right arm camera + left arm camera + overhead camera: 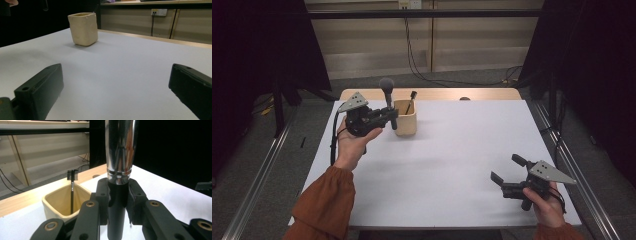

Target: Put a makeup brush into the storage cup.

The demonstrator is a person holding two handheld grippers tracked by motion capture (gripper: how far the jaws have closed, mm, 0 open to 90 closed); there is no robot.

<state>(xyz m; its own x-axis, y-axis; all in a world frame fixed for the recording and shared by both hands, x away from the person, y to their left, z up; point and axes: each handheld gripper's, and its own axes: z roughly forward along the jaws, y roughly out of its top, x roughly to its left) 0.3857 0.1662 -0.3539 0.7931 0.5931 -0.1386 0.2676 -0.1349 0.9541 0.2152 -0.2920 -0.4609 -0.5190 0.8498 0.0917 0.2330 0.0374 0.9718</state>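
Makeup brush [387, 95] upright in left tongs [391, 118], beside cup [405, 120]

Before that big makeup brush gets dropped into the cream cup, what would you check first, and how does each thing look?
1. Left gripper grips the makeup brush firmly: ok, jaws shut on its black handle.
2. Brush upright: ok, bristles up.
3. Cup standing upright: ok.
4. Room in the cup: ok, one thin brush leans inside.
5. Brush over the opening: not ok, it sits beside the cup.
6. Right gripper out of the way: ok, open, far off.
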